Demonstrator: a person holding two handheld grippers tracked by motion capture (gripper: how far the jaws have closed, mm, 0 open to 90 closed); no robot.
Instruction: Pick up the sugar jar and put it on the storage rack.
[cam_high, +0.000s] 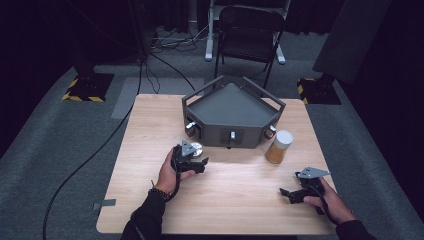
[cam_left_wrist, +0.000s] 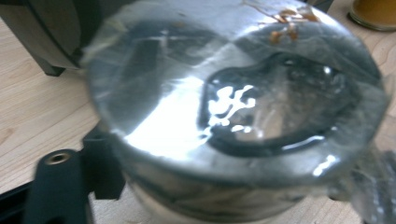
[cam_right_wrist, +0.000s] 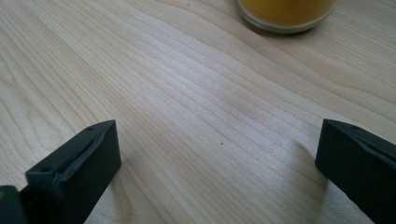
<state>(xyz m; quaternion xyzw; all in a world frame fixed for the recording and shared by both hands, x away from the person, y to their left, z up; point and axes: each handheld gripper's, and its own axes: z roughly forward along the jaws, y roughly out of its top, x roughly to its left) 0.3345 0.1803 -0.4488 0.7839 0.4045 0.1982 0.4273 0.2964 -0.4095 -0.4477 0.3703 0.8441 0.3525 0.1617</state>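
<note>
Jaws first: my left gripper (cam_high: 192, 161) has them pulled in most of the way around a small shiny metal lid (cam_high: 196, 148), and in the left gripper view that lid (cam_left_wrist: 233, 107) sits right up against the camera, round and mirror-like, with the black jaw material hugging it low on both sides, so I'd call that a grip and not just a hover. It's blurry that close, so I can't tell exactly where the pads meet the rim. From the high view the lid is on the wooden table (cam_high: 150, 130), just in front of the left front corner of the dark grey angular tray (cam_high: 232, 107), with my left hand (cam_high: 170, 175) wrapped around the gripper body behind it. My right gripper (cam_high: 295, 192) is well apart from all that, low over the table near the right front edge, and its jaws stand wide open with nothing but bare wood (cam_right_wrist: 196, 93) between them. The jar of orange stuff with the white cap (cam_high: 279, 146) stands upright just beside the tray's right front corner, and its base (cam_right_wrist: 286, 13) pokes into the top of the right gripper view, clear of the jaws.
</note>
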